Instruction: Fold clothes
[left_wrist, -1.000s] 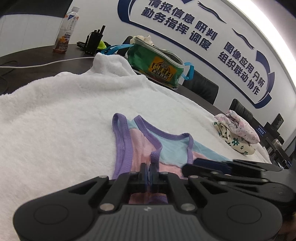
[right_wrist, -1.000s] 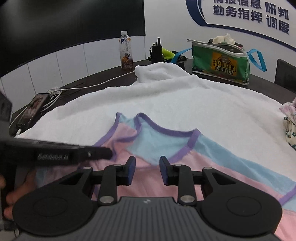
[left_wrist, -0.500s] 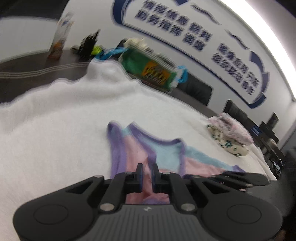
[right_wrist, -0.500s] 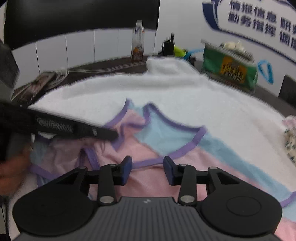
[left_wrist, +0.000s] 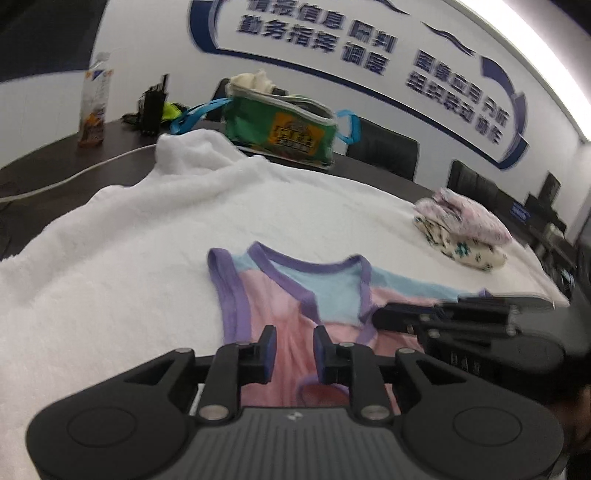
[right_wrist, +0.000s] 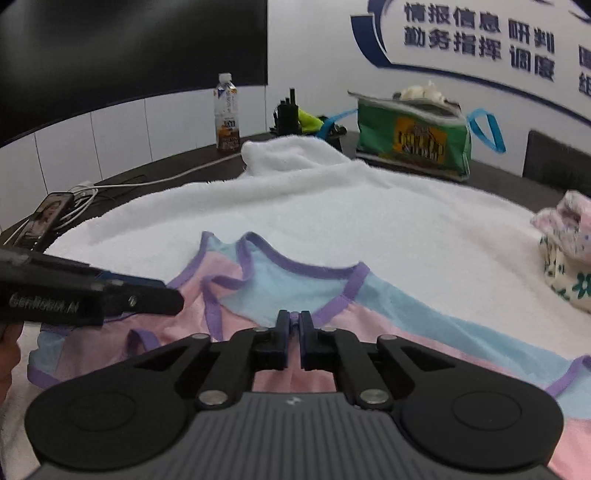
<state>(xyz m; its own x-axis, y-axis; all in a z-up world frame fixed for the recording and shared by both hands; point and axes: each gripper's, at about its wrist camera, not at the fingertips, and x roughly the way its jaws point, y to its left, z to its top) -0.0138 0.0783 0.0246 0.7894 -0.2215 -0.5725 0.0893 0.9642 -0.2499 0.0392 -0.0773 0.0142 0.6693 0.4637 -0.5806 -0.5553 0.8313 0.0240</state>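
A dark table (right_wrist: 155, 173) fills the room's middle, and most of it lies under a thick white towel (left_wrist: 110, 266) spread flat, bunched up at its far end. On the towel, nearest the person, lies the small sleeveless top (right_wrist: 295, 280), pink and pale blue with purple binding round the neck and armholes. Its left side is already turned in over the pink front, so one armhole lies doubled over the chest.

Beyond the towel stands a green zipped bag (right_wrist: 410, 136) with blue handles, something pale poking out of its top. At the towel's right edge sits a small heap of other clothes (left_wrist: 461, 229), floral prints, loosely folded.

The right gripper (right_wrist: 294, 323) has its jaws brought together on the top, pinching a bit of the purple binding where the blue panel meets the pink. The left gripper (left_wrist: 290, 343) hovers low over the pink folded part; its jaws are parting, with pink fabric visible in the gap but the pads not pressing on it.

Further off, a drink bottle (right_wrist: 226, 110) stands upright on the bare table, and a phone (right_wrist: 48, 218) lies at the left edge with a white cable (right_wrist: 159, 181) running to it.
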